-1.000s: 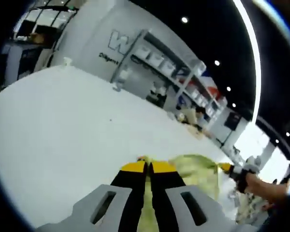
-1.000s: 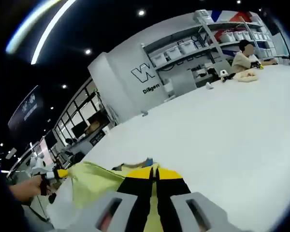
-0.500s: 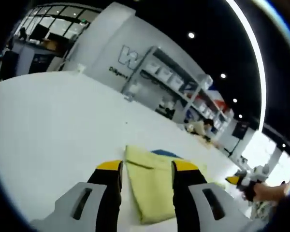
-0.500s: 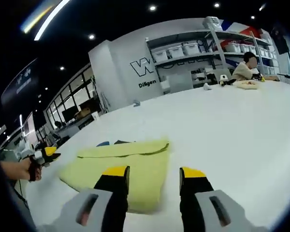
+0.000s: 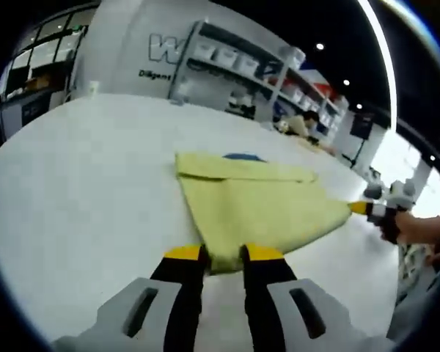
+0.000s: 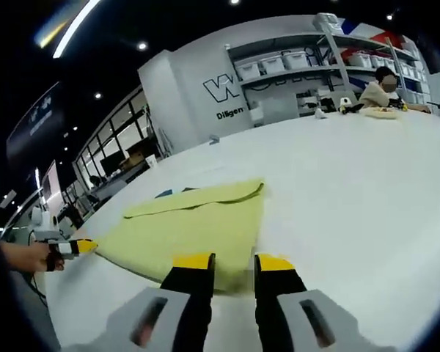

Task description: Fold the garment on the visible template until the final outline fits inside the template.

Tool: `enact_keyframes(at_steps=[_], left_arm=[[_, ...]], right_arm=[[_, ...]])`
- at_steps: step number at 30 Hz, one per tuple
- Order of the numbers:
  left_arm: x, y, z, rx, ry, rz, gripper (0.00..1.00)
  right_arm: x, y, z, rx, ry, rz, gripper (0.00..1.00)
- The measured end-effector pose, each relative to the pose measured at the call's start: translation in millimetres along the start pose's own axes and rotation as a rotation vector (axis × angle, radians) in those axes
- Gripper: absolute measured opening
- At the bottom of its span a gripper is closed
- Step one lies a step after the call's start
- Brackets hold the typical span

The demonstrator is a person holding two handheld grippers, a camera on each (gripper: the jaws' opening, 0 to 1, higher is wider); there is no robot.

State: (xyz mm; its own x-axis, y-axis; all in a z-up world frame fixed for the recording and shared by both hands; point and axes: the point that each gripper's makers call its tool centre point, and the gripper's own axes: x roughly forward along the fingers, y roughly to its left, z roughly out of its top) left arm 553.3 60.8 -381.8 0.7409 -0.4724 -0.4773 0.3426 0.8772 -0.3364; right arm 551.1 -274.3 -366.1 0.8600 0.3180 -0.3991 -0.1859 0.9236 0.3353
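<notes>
A yellow-green garment point(image 5: 257, 209) lies folded flat on the white table point(image 5: 81, 183). A bit of blue template point(image 5: 242, 156) peeks out behind its far edge. My left gripper point(image 5: 224, 254) is narrowly open, with the garment's near corner between its yellow fingertips. At the garment's right corner, the right gripper point(image 5: 359, 208) is held by a hand point(image 5: 418, 229). In the right gripper view the garment point(image 6: 194, 224) spreads ahead, with dark blue template bits point(image 6: 163, 194) behind it. My right gripper point(image 6: 235, 262) is narrowly open over the near edge. The left gripper point(image 6: 84, 247) is at the left corner.
The white table point(image 6: 367, 191) stretches wide around the garment. A person point(image 6: 378, 88) sits at its far end with small items. Grey shelving with bins point(image 6: 293, 70) and a lettered wall stand behind the table.
One second ago both grippers were shut on the raised garment. They let go and opened wide. Now the garment lies flat, and both pairs of jaws have narrowed around its near edge.
</notes>
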Motion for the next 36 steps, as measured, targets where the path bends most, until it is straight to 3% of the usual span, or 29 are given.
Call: enact_keyframes(at_steps=[4,6,13,19,22,25,27,33,34,36], left_arm=[[-4.4,-0.8,0.0,0.041,0.0,0.004,0.03],[-8.3,-1.8,-1.7,0.107,0.004,0.004,0.02],[-43.8,-10.3,-18.3,0.107,0.031,-0.021,0.02],[-95.8,-21.3,-61.6,0.148,0.167,-0.028,0.02],[-105.1,-22.5,-66.6,0.154,0.166,-0.028,0.02],[-134.3,-32.3,-77.8,0.113,0.228,-0.055,0.02],[-141.8,-33.3,-83.4,0.111,0.243,-0.062,0.02],[-165.3,-52.5,-97.2,0.079,0.309,-0.081,0.02],[-169.0,-57.2,-102.9,0.088,0.338,-0.09,0.03],[-172.0,-62.9,-103.8,0.128,0.332,-0.098,0.03]], right_arm=[[-6.4,0.6,-4.1,0.021,0.003,-0.004,0.0],[-12.1,1.7,-6.9,0.022,0.005,-0.002,0.0],[-45.5,13.6,-25.8,0.061,0.016,0.025,0.0],[-92.3,38.1,-62.8,0.035,0.074,0.067,0.0],[-103.3,43.9,-71.9,0.034,0.09,0.076,0.0],[-125.1,52.0,-84.7,0.052,0.112,0.085,0.0],[-141.4,57.7,-93.2,0.042,0.13,0.095,0.0],[-164.0,58.3,-101.9,0.049,0.143,0.081,0.0],[-170.1,57.9,-102.6,0.032,0.131,0.069,0.0],[-174.0,54.7,-102.1,0.014,0.125,0.053,0.03]])
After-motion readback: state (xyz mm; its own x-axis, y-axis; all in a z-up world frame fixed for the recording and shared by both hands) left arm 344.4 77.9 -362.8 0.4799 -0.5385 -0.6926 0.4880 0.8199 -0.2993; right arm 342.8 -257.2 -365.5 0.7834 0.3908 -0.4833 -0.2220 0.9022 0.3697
